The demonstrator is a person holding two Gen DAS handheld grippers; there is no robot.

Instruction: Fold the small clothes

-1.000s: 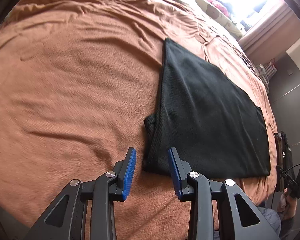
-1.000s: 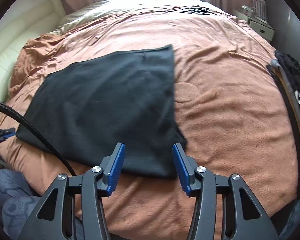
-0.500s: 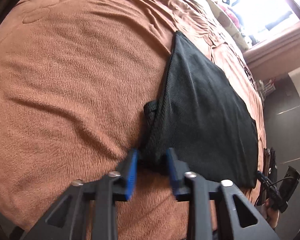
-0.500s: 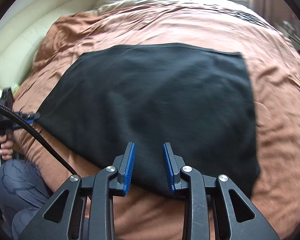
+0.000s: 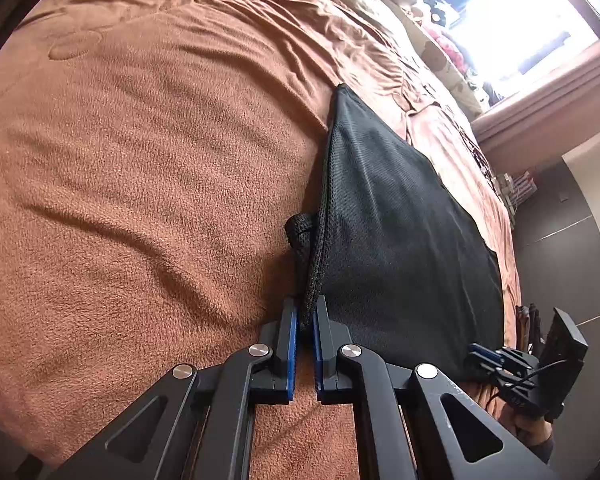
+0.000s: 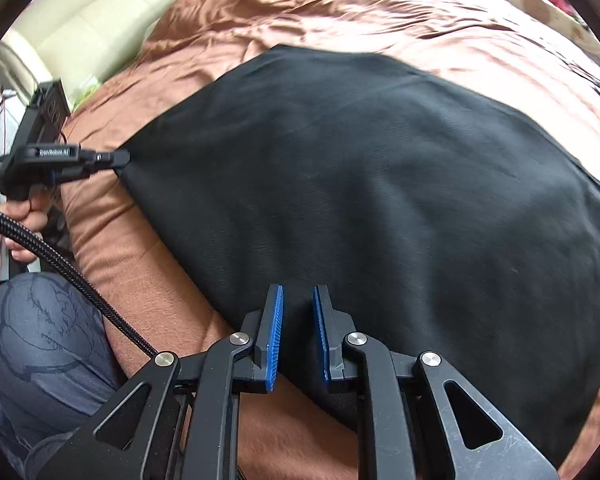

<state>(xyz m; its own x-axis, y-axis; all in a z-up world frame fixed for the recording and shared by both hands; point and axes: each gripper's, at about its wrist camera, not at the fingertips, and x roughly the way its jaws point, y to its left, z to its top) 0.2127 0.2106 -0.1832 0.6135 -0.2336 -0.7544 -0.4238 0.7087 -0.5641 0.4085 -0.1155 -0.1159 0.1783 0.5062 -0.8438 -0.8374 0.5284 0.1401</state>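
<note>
A black knit garment (image 5: 400,248) lies flat on a brown blanket (image 5: 140,160). My left gripper (image 5: 306,312) is shut on the garment's near left corner, the cloth pinched between the blue pads. In the right wrist view the garment (image 6: 380,168) fills the middle. My right gripper (image 6: 298,300) sits over its near edge with the jaws narrowly apart and black cloth between them; a firm grip cannot be made out. The left gripper also shows in the right wrist view (image 6: 120,158), at the garment's left corner.
The brown blanket (image 6: 300,8) covers the whole bed. A cream headboard (image 6: 92,20) stands at the left. A bright window (image 5: 520,20) and pillows lie at the far end. The person's leg (image 6: 32,340) and a black cable (image 6: 60,264) are at the lower left.
My left gripper moved onto the garment's corner and closed on it. My right gripper shifted left along the near edge and its jaws narrowed over the cloth.
</note>
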